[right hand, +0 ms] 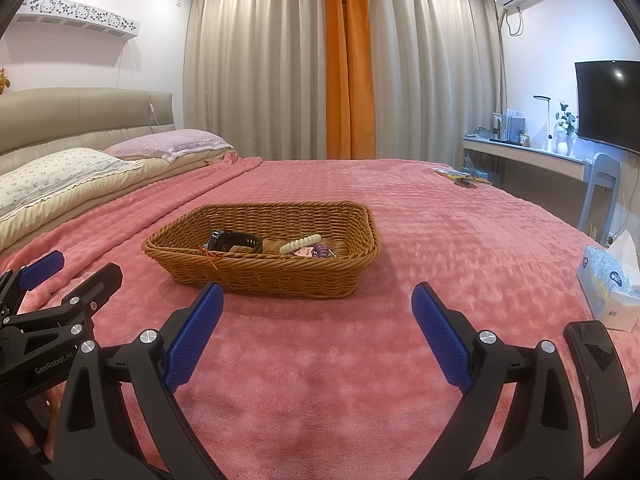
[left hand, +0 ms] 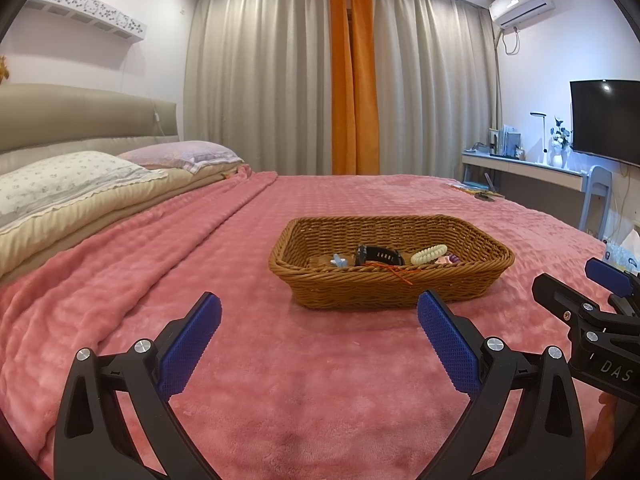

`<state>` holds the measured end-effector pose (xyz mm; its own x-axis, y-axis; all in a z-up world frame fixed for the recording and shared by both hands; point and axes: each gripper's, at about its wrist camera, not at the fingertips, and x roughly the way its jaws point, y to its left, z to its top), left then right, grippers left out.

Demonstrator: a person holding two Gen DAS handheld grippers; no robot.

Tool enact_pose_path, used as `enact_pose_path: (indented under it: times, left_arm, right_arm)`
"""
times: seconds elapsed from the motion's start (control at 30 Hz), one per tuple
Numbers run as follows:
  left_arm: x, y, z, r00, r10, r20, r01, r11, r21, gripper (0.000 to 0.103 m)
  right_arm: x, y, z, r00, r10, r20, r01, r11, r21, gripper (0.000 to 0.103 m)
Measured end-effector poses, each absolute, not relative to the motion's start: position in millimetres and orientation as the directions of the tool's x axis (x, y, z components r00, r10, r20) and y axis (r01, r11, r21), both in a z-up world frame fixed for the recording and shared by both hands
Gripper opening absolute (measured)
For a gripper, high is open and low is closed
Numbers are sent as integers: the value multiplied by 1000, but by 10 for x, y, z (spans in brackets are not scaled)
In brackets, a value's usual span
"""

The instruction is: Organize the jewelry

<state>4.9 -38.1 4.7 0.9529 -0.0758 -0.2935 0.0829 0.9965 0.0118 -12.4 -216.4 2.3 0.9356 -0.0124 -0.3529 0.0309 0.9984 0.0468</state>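
Right wrist: "GenRobot.AI" on left hand-held gripper [right hand: 68, 276]

"DAS" on right claw [left hand: 580, 292], "GenRobot.AI" on left claw [right hand: 72, 276]

Both wrist cams sat low over the pink blanket [left hand: 320, 360], facing fwd toward the curtains [right hand: 280, 60]. Left cam viewed the wicker basket [left hand: 390, 284] from its left, right cam from its right; both shared basket, bed.

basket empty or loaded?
Loaded. The wicker basket holds a black watch, a cream coil hair tie and a purple piece.
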Motion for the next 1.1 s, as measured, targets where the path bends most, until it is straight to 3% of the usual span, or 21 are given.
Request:
enact_pose_path:
  times: [1.1]
  left_arm:
    - [63, -287, 33, 945, -93, -315, 89, 996, -26, 96]
  right_arm:
    - [-125, -2165, 19, 936, -8, -353, 23, 999, 39, 91]
